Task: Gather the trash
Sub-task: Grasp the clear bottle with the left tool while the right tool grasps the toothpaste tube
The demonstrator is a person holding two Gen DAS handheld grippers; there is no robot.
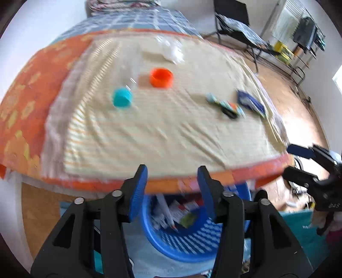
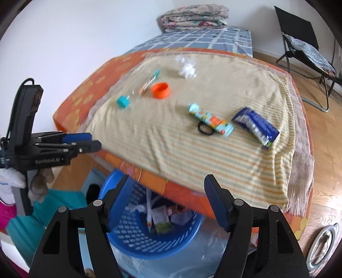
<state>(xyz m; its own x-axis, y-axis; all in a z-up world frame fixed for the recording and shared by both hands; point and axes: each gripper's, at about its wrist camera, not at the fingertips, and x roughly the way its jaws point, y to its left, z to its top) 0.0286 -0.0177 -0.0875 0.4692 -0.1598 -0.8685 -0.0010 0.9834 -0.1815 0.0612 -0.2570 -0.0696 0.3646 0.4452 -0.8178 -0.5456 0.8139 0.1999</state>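
A blue plastic basket [image 1: 192, 246] [image 2: 136, 241] holding wrappers and paper stands on the floor against the bed's near edge. Both grippers hover over it, side by side. My left gripper [image 1: 172, 171] [image 2: 96, 140] is open and holds nothing. My right gripper [image 2: 168, 178] [image 1: 287, 160] is open too, with nothing between its fingers. On the striped cloth [image 2: 192, 154] lie an orange cap [image 2: 160, 90], a teal cap [image 2: 123, 101], crumpled white paper [image 2: 187, 67], a light-blue carton [image 2: 210, 119] over a black hair tie [image 2: 204, 129], a dark blue wrapper [image 2: 256, 125] and a thin wrapper [image 2: 149, 82].
The bed has an orange cover [image 2: 85, 92] and a folded quilt [image 2: 192, 18] at its far end. A black folding chair [image 2: 303, 49] stands on the wooden floor to the right. A person's sleeve and teal fabric [image 2: 27, 226] are at lower left.
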